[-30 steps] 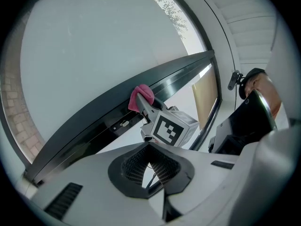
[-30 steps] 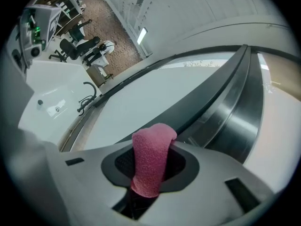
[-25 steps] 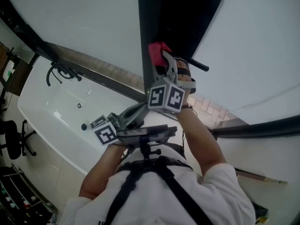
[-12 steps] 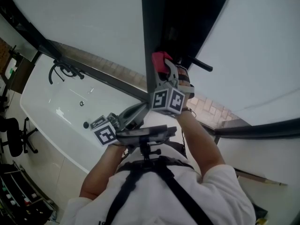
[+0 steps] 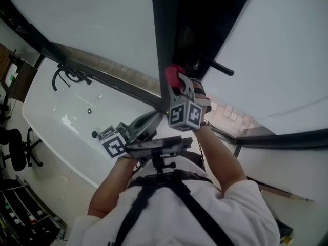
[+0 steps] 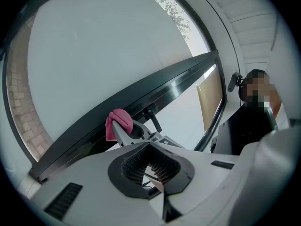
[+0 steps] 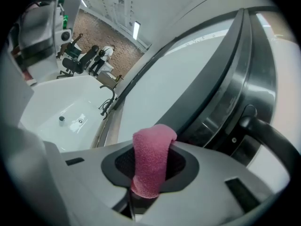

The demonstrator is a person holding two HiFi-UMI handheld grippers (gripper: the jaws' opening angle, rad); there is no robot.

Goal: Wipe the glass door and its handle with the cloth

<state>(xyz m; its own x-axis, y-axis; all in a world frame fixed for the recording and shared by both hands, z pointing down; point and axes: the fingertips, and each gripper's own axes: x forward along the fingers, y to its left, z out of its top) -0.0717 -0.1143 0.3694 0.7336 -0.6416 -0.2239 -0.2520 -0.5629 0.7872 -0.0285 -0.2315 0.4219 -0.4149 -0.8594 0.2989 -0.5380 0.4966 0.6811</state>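
A pink cloth (image 5: pixel 173 74) is clamped in my right gripper (image 5: pixel 177 82), which is shut on it. The cloth's folded end (image 7: pixel 151 159) presses against the dark door frame (image 5: pixel 164 35), beside the frosted glass pane (image 5: pixel 92 19). The black lever handle (image 5: pixel 218 67) juts out just right of the cloth, apart from it; the right gripper view shows that handle (image 7: pixel 268 135) close by. My left gripper (image 5: pixel 147 123) hangs lower, near my chest, shut on nothing. From the left gripper view the cloth (image 6: pixel 117 121) and handle (image 6: pixel 153 120) sit against the frame.
A white bathtub (image 5: pixel 56 122) with a black tap (image 5: pixel 66 76) lies to the left behind the glass. A dark office chair (image 5: pixel 15 152) and a rack stand at the far left. Another dark frame rail (image 5: pixel 287 137) runs at the right.
My right gripper has slid the cloth a short way down the door frame, towards me. The left gripper has stayed where it was.
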